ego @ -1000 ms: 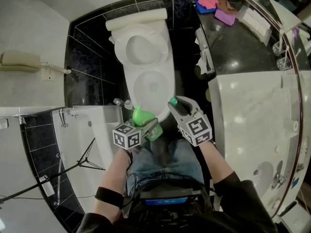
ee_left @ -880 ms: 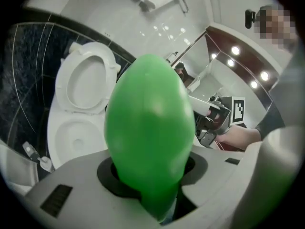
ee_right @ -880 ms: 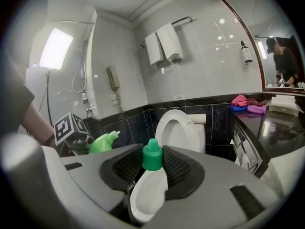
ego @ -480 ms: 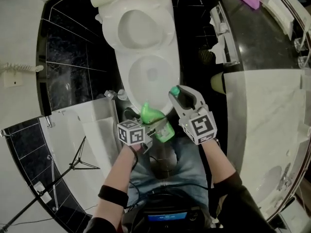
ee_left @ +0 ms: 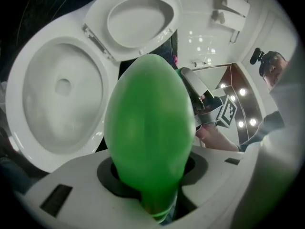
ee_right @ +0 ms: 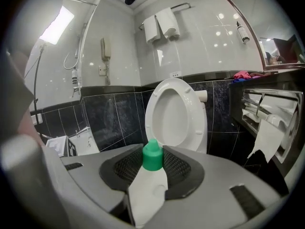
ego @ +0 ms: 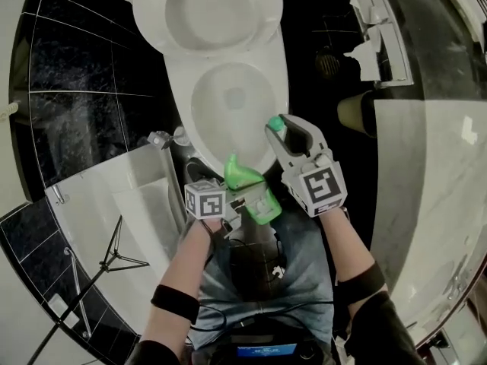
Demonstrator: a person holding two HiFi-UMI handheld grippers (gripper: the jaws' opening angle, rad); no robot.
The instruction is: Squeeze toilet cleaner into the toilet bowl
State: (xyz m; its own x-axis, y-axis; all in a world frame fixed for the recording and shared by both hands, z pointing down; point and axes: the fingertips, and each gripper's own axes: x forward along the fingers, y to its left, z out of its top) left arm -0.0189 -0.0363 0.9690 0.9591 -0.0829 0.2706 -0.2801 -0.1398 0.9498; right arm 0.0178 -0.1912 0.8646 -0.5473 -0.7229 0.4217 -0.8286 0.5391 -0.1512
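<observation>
No brand or print was readable. The green bottle (ego: 242, 175) showed a paler patch at its near end, too small to read. The only patterns seen were the black-and-white squares on the marker cubes (ego: 205, 202) of both tongs.

Left tongs (ego: 245, 196) were clamped on the bottle, just in front of the toilet bowl (ego: 190, 105). In their own view the green body filled the gap and hid the pads.

The bottle lay slantwise, its long axis toward the bowl. Its narrow end was at the front rim and its fat end pointed back toward the person's knees.

Right tongs (ego: 283, 128), at the bowl's front right, pinched a small green cap (ego: 275, 125). I could not make out the white piece under the cap.

The seat (ego: 205, 6) stood raised behind the bowl, its top cut off.
</observation>
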